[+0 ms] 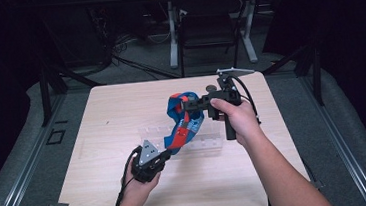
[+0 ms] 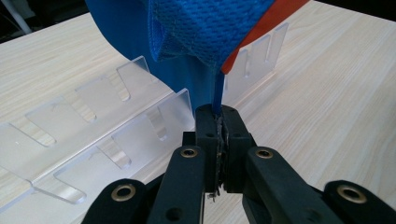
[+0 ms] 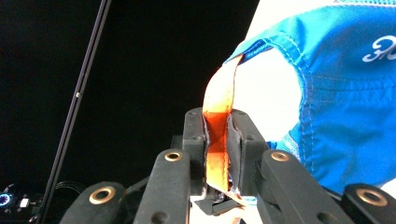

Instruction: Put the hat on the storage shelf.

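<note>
My left gripper (image 2: 218, 122): clamped on the blue edge of the garment (image 1: 185, 120); fabric hides what lies beyond.
My right gripper (image 3: 217, 135): pinching the garment's orange band (image 3: 219, 116).
Garment: stretched between my grippers above the clear slotted rack (image 2: 107, 135).
Rack: partly hidden behind cloth.
Garment's white print: cut off, unreadable.

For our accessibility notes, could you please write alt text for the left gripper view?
The left claw is shut on the edge of a blue mesh garment with orange trim, hanging just above it. Behind stands a clear slotted acrylic rack on a pale wooden table.
</note>
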A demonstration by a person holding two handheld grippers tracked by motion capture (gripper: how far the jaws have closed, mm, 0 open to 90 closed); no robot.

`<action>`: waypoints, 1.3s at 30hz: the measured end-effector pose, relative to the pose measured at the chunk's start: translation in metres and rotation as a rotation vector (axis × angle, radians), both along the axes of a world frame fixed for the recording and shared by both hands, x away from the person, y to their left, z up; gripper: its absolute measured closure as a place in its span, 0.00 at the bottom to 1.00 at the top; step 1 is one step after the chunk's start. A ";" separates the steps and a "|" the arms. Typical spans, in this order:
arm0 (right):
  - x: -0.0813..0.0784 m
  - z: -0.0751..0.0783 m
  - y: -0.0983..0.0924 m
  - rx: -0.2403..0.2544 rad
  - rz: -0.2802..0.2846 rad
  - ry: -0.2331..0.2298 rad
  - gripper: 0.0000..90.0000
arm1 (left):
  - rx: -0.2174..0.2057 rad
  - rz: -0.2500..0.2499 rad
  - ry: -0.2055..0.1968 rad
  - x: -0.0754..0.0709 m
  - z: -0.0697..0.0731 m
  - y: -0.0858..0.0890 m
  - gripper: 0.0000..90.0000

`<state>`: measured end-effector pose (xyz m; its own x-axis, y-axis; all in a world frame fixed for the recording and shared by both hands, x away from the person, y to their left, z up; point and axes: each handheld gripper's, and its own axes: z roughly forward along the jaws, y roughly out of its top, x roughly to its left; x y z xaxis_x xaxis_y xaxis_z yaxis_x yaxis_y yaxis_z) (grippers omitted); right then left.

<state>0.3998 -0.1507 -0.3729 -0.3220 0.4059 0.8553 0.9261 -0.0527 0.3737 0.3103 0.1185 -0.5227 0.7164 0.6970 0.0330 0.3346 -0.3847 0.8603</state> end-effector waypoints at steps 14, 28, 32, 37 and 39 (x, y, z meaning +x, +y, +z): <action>0.001 -0.010 -0.008 -0.026 -0.033 0.009 0.87 | -0.007 0.011 0.027 0.002 -0.002 0.002 0.97; 0.004 -0.020 -0.020 -0.062 -0.083 0.028 0.87 | -0.018 0.039 0.019 0.001 -0.002 0.004 0.87; 0.005 -0.022 -0.025 -0.076 -0.104 0.029 0.86 | -0.026 0.050 0.017 0.001 -0.002 0.006 0.81; 0.004 -0.021 -0.027 -0.071 -0.118 0.014 0.80 | -0.041 0.063 0.027 0.002 -0.002 0.008 0.75; 0.003 -0.021 -0.029 -0.075 -0.120 0.002 0.79 | -0.045 0.070 0.026 0.002 -0.002 0.009 0.71</action>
